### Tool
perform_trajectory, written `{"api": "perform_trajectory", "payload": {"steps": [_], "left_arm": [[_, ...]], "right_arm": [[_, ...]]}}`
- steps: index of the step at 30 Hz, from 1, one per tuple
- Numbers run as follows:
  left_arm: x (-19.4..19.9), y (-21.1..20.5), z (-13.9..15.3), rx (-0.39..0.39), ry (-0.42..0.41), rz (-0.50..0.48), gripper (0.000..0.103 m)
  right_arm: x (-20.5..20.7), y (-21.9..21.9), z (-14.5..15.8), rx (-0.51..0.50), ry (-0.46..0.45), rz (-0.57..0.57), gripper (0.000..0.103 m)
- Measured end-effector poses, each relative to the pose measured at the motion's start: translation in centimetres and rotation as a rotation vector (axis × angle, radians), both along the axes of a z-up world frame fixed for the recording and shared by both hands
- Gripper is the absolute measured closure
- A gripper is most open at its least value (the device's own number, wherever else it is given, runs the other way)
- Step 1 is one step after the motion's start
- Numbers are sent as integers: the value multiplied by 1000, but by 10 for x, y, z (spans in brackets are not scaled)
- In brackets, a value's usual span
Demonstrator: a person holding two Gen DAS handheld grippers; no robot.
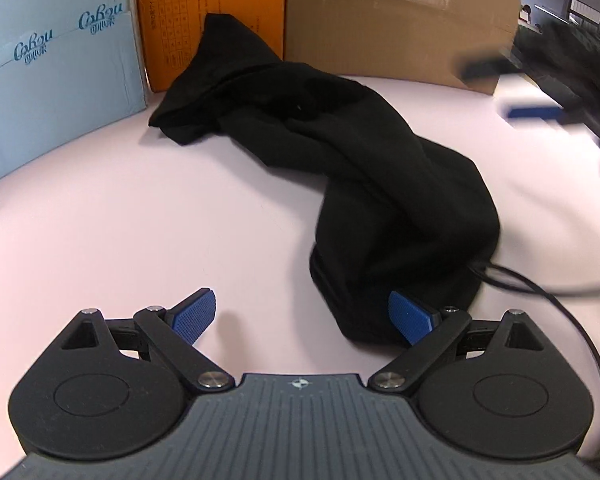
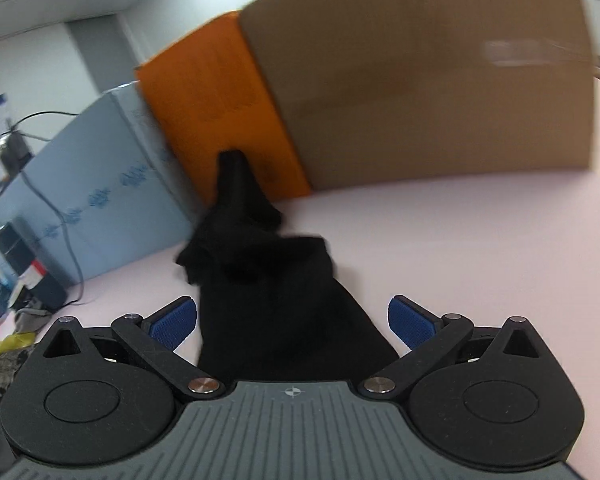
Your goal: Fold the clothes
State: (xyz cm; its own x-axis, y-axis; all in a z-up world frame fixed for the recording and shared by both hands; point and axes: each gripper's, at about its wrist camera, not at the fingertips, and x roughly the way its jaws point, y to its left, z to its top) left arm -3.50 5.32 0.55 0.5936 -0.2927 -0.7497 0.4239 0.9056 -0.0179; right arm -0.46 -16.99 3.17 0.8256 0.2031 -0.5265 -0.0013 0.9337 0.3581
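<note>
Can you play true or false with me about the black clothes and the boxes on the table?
1. The crumpled black garment lies on the pale pink table. True.
2. The garment is already folded into a neat square. False: it lies twisted in a long, bunched heap.
3. Three boxes stand behind it: a light blue box, an orange box and a brown cardboard box. True.
4. The left gripper is squeezed shut on the garment. False: its blue fingers are spread apart, open.
5. The right gripper is open, with black cloth showing between its fingers. True.
6. The orange box lies flat on top of the garment. False: it stands upright behind it.
</note>
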Motion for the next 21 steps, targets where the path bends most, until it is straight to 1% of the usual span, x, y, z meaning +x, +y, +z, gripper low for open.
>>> {"api": "perform_trajectory", "payload": {"steps": [2, 4, 6, 7, 9, 10, 11, 12, 13, 14, 15, 16, 18, 19, 20, 21], "left_arm": [[-4, 0, 2, 21, -5, 10, 10], [-5, 3, 4, 28, -3, 40, 8], [-4, 7, 5, 20, 4, 71, 4], [-4, 8, 6, 18, 5, 86, 1], [-4, 10, 9, 24, 5, 112, 1], [-4, 10, 11, 26, 4, 120, 1], [-8, 10, 10, 29, -1, 128, 1], [-12, 10, 11, 34, -7, 138, 1], [-13, 10, 15, 37, -11, 147, 1], [-15, 10, 16, 40, -14, 156, 1], [-15, 9, 17, 42, -15, 163, 1], [-15, 9, 18, 43, -14, 169, 1], [-16, 9, 18, 47, -15, 178, 1], [-16, 9, 17, 48, -17, 183, 1], [-17, 11, 15, 48, -18, 185, 1], [-17, 13, 14, 47, -18, 186, 1]], "right_arm": [[31, 11, 2, -99, -13, 81, 0], [58, 24, 4, -199, -36, 160, 0], [84, 37, 1, -284, -54, 236, 0], [96, 42, -3, -314, -54, 264, 0], [116, 51, -12, -366, -47, 303, 4], [124, 54, -17, -383, -40, 326, 7], [132, 58, -21, -405, -31, 356, 26], [138, 62, -26, -434, -13, 395, 49], [143, 67, -29, -465, 12, 441, 62], [148, 71, -32, -494, 34, 481, 86], [151, 73, -33, -510, 43, 505, 91], [151, 73, -31, -509, 35, 512, 92], [148, 62, -18, -445, -9, 477, 93], [146, 48, -10, -380, -36, 410, 93], [145, 29, -2, -298, -60, 316, 94], [142, 6, 3, -202, -69, 195, 94]]}}
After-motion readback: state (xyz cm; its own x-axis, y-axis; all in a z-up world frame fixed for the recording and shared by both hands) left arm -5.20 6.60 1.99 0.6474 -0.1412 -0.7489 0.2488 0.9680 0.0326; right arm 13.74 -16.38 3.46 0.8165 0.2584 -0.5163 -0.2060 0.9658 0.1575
